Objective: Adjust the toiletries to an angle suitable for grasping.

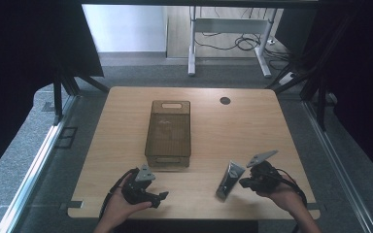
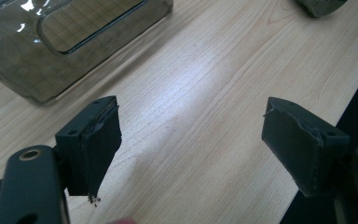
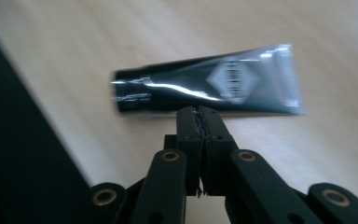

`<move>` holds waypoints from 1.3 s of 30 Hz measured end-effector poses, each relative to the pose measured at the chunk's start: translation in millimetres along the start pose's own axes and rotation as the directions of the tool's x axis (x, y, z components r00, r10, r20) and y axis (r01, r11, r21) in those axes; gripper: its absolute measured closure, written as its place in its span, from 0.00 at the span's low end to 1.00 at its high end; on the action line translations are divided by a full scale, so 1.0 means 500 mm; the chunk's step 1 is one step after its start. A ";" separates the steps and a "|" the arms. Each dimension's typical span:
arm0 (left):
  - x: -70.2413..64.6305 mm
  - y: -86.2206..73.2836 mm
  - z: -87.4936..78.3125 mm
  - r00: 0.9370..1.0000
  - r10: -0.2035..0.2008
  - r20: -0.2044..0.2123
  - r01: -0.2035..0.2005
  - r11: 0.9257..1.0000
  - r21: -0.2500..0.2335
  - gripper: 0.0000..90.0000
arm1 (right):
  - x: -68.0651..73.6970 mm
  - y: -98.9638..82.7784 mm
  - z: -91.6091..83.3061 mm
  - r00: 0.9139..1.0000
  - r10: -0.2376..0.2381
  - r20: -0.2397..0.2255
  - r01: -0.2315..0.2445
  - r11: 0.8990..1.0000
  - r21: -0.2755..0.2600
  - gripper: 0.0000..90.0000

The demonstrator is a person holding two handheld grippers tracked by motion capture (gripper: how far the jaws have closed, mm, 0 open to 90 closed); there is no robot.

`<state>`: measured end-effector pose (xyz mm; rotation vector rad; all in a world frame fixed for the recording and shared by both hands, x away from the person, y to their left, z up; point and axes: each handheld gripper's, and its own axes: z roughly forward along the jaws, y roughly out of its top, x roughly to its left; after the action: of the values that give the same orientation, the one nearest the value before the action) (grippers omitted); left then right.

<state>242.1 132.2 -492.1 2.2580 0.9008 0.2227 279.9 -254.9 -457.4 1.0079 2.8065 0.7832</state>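
An empty smoked bin (image 1: 168, 133) is seen at frame centre. The left gripper (image 2: 191, 149) is spread wide; the right gripper (image 3: 200, 122) is closed, empty, beside a tube (image 3: 205, 86) whose diamond label is revealed by the right gripper view.

Table (image 1: 252, 126): light wood top, rectangular with rounded corners, grain running left to right. A round dark hole (image 1: 225, 101) sits near the far edge, right of centre.

Lying directly on it:
- Bin (image 1: 168, 133): translucent smoky plastic, rectangular, long axis running near to far, left of centre. Handle slots at both short ends. Its near end stands short of the near edge.
- Tube (image 1: 230, 179): dark, glossy, lying flat near the near edge, right of centre, well apart from the bin. It lies slanted, one end toward the near edge. A pale diamond mark shows on its upper face.
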 end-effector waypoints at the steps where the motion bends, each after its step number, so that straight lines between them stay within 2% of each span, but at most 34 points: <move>1: 0.000 0.000 0.000 1.000 0.000 0.000 0.000 1.000 0.000 0.22 | 0.005 0.003 0.002 1.000 -0.006 -0.013 0.007 1.000 0.017 0.99; 2: -0.001 0.000 0.000 1.000 0.001 0.000 -0.001 1.000 0.000 0.22 | 0.005 0.003 0.002 1.000 -0.006 -0.013 0.007 1.000 0.017 0.99; 4: -0.001 0.000 -0.001 1.000 -0.003 -0.002 0.003 1.000 -0.003 0.22 | 0.027 0.014 0.018 0.998 -0.036 -0.048 0.039 0.997 0.069 1.00; 5: -0.001 0.000 -0.001 1.000 -0.003 -0.002 0.003 1.000 -0.003 0.22 | 0.027 0.014 0.018 0.998 -0.036 -0.048 0.039 0.997 0.069 1.00; 9: 0.004 -0.001 0.000 1.000 -0.007 -0.007 0.007 1.000 0.004 0.22 | 0.062 0.021 0.051 0.991 -0.084 -0.101 0.099 0.984 0.148 0.99; 11: 0.005 -0.002 0.002 1.000 -0.013 -0.008 0.013 1.000 0.005 0.22 | 0.068 0.022 0.063 0.988 -0.093 -0.120 0.113 0.980 0.165 1.00; 17: 0.005 -0.003 0.005 1.000 -0.012 -0.008 0.012 1.000 0.010 0.22 | 0.079 0.035 0.102 0.984 -0.109 -0.141 0.136 0.969 0.205 1.00; 24: 0.006 -0.003 0.002 1.000 -0.012 -0.010 0.012 1.000 0.009 0.22 | 0.077 0.068 0.133 0.980 -0.119 -0.159 0.151 0.965 0.213 1.00; 30: 0.009 -0.004 0.002 1.000 -0.014 -0.011 0.015 1.000 0.010 0.22 | 0.073 0.092 0.151 0.983 -0.119 -0.140 0.146 0.968 0.205 0.99; 35: 0.011 -0.005 0.007 1.000 -0.018 -0.013 0.018 1.000 0.022 0.22 | 0.061 0.115 0.168 0.988 -0.094 -0.124 0.117 0.974 0.195 0.99; 37: 0.008 -0.005 0.009 1.000 -0.016 -0.011 0.016 1.000 0.017 0.22 | 0.044 0.128 0.177 0.992 -0.067 -0.104 0.085 0.979 0.184 0.99; 39: 0.007 -0.005 0.009 1.000 -0.013 -0.011 0.014 1.000 0.018 0.22 | 0.041 0.131 0.178 0.993 -0.057 -0.099 0.074 0.980 0.184 0.99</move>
<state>245.2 133.5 -497.3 2.2683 0.9266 0.2217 321.3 -160.0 -501.0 0.9185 3.0238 0.5816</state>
